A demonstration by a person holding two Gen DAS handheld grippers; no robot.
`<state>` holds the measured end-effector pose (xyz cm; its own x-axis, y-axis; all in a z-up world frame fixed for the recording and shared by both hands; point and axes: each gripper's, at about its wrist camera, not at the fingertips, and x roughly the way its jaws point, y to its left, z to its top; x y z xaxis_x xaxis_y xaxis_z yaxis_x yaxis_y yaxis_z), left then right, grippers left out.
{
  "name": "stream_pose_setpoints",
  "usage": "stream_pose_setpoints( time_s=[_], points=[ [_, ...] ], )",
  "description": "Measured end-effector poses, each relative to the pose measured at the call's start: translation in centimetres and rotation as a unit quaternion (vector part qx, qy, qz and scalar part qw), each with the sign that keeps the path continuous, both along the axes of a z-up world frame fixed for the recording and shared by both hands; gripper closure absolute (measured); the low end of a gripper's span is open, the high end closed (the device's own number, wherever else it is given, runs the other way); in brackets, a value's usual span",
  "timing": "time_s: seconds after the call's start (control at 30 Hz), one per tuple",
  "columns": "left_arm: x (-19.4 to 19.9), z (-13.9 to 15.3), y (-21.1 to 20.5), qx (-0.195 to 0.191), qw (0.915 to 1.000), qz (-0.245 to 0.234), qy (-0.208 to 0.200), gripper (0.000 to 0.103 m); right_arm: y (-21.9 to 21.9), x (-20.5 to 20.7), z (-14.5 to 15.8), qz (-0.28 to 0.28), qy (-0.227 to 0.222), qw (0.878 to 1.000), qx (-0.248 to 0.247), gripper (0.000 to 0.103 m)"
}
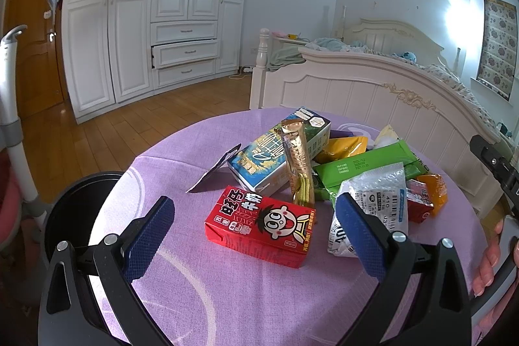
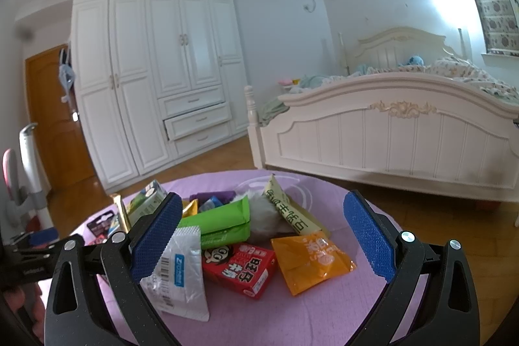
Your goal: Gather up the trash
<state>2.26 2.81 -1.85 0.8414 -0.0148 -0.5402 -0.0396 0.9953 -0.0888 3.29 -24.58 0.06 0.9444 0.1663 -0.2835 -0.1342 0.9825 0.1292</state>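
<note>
Nothing looks collected yet: cartons and wrappers lie heaped on the table [image 1: 201,297], the bin [image 1: 78,206] beside it. Left gripper [image 1: 259,226] and right gripper [image 2: 262,235] hover spread, holding nothing.

Glossy red carton [image 1: 259,226] — matt cloth [image 1: 227,297]

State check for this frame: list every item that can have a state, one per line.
left gripper: open, holding nothing
right gripper: open, holding nothing
red milk carton: lying flat on the table, between the left gripper's fingers
blue-and-green carton: lying on its side
orange pouch: lying flat, untouched
black bin: open top, beside the table
wardrobe middle drawer: pulled partly out
</note>
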Motion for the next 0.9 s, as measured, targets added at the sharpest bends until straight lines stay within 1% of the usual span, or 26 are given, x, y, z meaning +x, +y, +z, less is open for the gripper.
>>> stream_pose_setpoints(
  time_s=[0.9],
  points=[
    [0.04,-0.06,0.08,0.002,1.0,0.0,0.0,0.005,-0.04,-0.19,0.09,0.0,0.0,1.0,0.003,0.005]
  ],
)
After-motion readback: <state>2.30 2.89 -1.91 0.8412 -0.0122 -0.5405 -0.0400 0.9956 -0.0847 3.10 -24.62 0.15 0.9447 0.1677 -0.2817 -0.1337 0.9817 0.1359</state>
